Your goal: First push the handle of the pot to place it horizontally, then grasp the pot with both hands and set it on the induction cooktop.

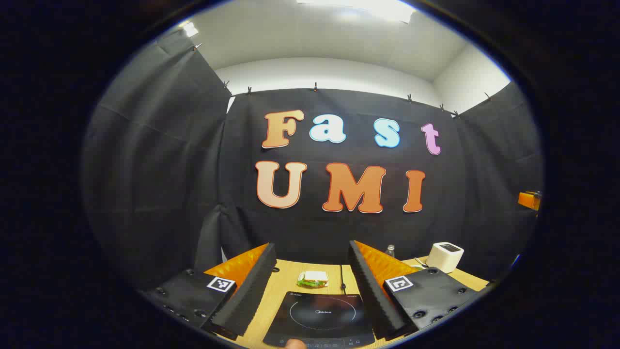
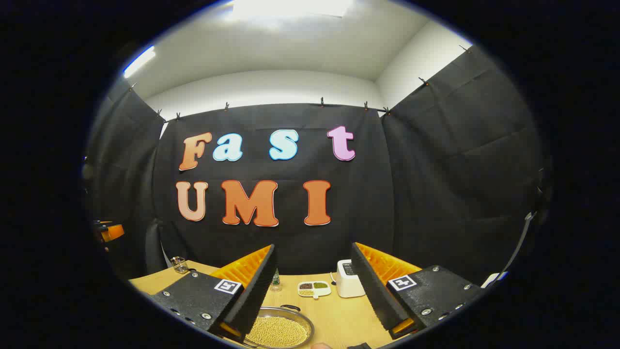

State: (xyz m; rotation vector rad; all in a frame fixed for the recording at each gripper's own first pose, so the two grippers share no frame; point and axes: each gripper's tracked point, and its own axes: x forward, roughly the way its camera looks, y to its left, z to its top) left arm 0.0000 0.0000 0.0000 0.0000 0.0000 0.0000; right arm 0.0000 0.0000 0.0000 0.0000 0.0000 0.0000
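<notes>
Wooden table (image 1: 283, 281) runs across the bottom of both views, partly covered by the claws. Black induction cooktop (image 1: 322, 315) lies flat on it in the left gripper view, its near edge cut off at the bottom; a small pale blob at that edge is too cropped to identify. Left claw (image 1: 312, 286) spread wide, nothing between the fingers, cooktop just below and ahead in the gap. Right claw (image 2: 315, 286) also spread wide and empty. Pot (image 2: 278, 329) sits low in the right gripper view, filled with yellowish beans, left rim hidden behind the left finger (image 2: 254, 291), near edge cut off; a dark handle loop (image 2: 290, 307) shows at its far rim, long handle not made out. Pot is below the right claw's gap, toward its left finger, not touched. White toaster (image 2: 346, 285) stands farther back, partly behind the right finger. Divided dish of grains (image 2: 314, 289) beside it. Small wrapped food item (image 1: 313, 279) behind the cooktop. Bottle (image 1: 390, 251) tiny, hard to make out
</notes>
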